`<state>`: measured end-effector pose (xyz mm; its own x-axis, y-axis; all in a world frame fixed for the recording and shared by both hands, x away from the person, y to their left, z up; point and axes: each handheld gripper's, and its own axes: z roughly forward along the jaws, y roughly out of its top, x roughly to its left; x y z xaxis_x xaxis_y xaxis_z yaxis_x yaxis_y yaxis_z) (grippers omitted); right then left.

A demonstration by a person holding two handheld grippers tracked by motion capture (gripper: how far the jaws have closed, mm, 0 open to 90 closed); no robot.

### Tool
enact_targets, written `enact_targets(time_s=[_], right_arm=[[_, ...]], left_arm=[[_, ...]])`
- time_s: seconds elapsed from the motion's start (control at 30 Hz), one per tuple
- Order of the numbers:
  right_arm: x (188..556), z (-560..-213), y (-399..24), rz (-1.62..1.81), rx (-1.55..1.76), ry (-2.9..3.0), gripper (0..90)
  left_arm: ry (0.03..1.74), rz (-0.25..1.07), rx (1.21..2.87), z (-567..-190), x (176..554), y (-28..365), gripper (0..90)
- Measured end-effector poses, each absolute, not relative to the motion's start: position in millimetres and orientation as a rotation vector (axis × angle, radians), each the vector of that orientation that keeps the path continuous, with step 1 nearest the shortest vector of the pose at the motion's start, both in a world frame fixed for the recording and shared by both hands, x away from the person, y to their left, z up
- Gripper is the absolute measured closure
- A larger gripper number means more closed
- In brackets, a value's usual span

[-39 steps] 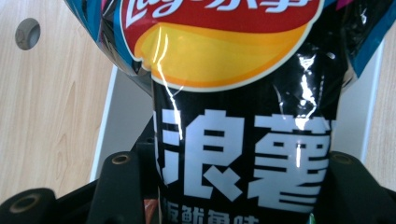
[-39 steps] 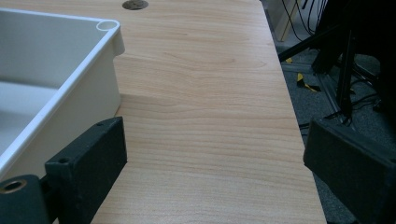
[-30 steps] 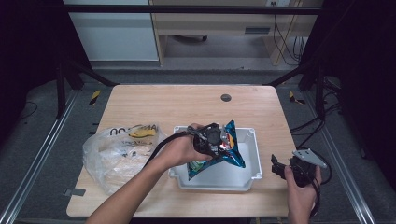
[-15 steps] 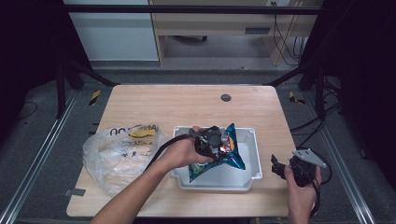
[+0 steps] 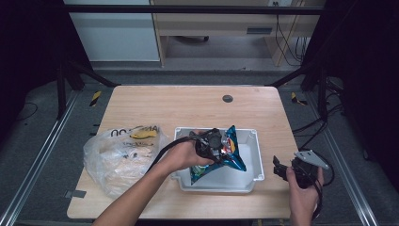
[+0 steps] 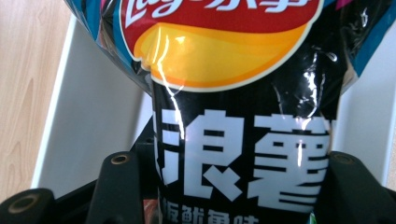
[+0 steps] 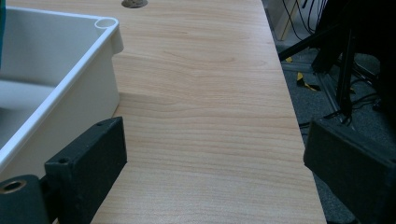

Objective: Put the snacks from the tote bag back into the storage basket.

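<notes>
The left gripper [image 5: 217, 147] squeezes the chip bag [image 5: 221, 153] over the white bin [image 5: 254, 162], at the table's 5 o'clock, likely to drop it in. The right gripper [image 5: 281, 170] waits wide, holding nothing.

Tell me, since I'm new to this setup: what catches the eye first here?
The shiny blue and black chip bag stands out, pinched in the left hand-held gripper over the white bin at the table's middle. Left of the bin lies a crumpled clear plastic bag. The right hand-held gripper waits open by the bin's right side.
</notes>
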<state>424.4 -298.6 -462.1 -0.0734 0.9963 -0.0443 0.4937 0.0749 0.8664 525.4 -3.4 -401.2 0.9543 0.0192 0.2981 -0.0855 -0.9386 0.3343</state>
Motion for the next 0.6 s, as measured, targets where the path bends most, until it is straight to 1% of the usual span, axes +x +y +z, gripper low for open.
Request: enact_targets(time_s=[0.6], right_arm=[[424.7,-462.3,-298.4,0.915,1.503,1.657,6.4]], left_arm=[[-0.046,0.422,2.756,-404.6,525.8,-3.3,44.9]])
